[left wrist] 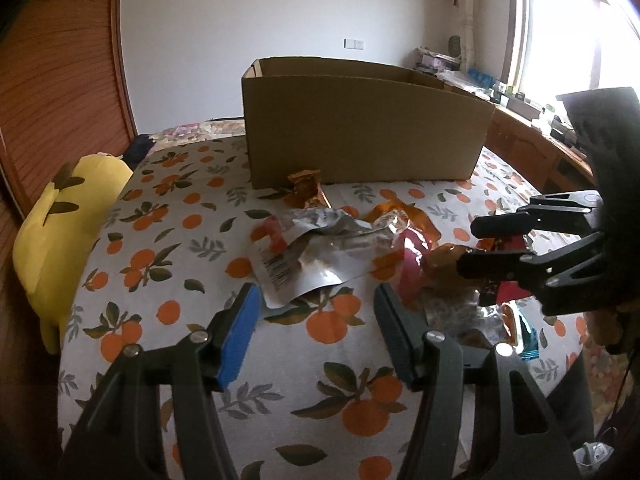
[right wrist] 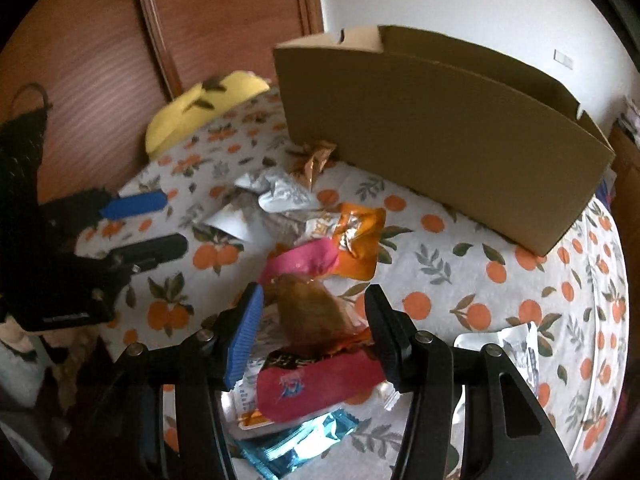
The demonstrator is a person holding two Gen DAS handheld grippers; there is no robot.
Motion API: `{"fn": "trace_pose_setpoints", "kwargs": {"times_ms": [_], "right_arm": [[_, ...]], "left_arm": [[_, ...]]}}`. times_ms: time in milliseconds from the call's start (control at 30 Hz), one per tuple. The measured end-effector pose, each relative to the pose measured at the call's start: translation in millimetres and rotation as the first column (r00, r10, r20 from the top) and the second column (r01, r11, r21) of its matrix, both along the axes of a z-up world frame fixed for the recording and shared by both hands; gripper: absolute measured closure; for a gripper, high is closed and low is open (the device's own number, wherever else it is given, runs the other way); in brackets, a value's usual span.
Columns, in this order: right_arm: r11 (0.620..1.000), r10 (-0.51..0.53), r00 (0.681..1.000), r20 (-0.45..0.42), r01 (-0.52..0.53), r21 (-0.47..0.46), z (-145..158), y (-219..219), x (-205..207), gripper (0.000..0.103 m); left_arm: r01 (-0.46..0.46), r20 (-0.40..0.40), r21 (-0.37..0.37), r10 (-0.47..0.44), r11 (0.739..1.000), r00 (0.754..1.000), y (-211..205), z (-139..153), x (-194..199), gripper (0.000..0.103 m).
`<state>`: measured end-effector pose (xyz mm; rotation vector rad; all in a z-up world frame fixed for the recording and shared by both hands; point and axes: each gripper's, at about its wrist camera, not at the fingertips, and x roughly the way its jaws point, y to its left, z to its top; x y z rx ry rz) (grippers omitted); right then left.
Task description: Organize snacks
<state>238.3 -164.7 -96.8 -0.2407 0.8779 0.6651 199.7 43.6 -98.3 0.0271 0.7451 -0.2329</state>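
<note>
A: We've got the left gripper (left wrist: 316,312): black frame, silver screws at the joints, one blue ribbed pad, one black ribbed pad.

B: Same for our right gripper (right wrist: 314,320): black linkage arms with cut-outs, silver rivets, blue pad opposite black.

A: We see a black body with small white lettering, and a thin black cable.

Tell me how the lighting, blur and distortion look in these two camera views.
Left wrist view: the window is blown out white, so the right gripper in front of it reads as a dark shape; the cardboard box looks bowed by the fisheye lens. Right wrist view: dimmer, softly blurred, most around the left gripper; corners are black.
</note>
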Motion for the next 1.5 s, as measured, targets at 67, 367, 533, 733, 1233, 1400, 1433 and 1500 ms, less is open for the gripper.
{"fn": "trace_pose_setpoints", "kwargs": {"times_ms": [67, 367, 533, 733, 1233, 1400, 1433, 1500], "right_arm": [[1.000, 0.005, 1.000, -0.014, -0.005, -0.030, -5, 4, 4, 0.050], [0.985, 0.063, 0.996, -0.066, -0.072, -0.157, -21, 23, 21, 0.052], [0.986, 0.074, 0.994, -0.085, -0.085, -0.140, -26, 20, 24, 0.060], [0.988, 0.075, 0.995, -0.065, -0.083, -0.130, -27, 18, 21, 0.062], [0.993, 0.084, 0.995, -0.057, -0.088, -0.073, -25, 5, 18, 0.061], [0.994, 0.087, 0.995, -0.056, -0.090, -0.066, -25, 4, 18, 0.061], [0.994, 0.086, 0.995, -0.056, -0.090, -0.064, -25, 3, 18, 0.061], [0.994, 0.087, 0.995, -0.056, -0.090, -0.061, -25, 2, 18, 0.061]], "left_arm": [[-0.002, -0.004, -0.006, 0.002, 1.000, 1.000, 3, -2, 1, 0.044], [0.004, -0.008, -0.006, -0.004, 1.000, 1.000, 5, -3, 4, 0.044], [0.053, 0.014, 0.047, -0.053, 0.997, 0.998, -2, 5, 20, 0.044], [0.149, 0.002, 0.098, -0.149, 0.984, 0.989, -16, 11, 52, 0.044], [0.351, -0.114, 0.102, -0.340, 0.931, 0.934, -41, 12, 112, 0.043], [0.406, -0.176, 0.089, -0.387, 0.910, 0.905, -46, 4, 120, 0.044], [0.412, -0.194, 0.096, -0.389, 0.906, 0.901, -47, 1, 120, 0.043], [0.424, -0.204, 0.094, -0.400, 0.901, 0.894, -45, 0, 119, 0.043]]}}
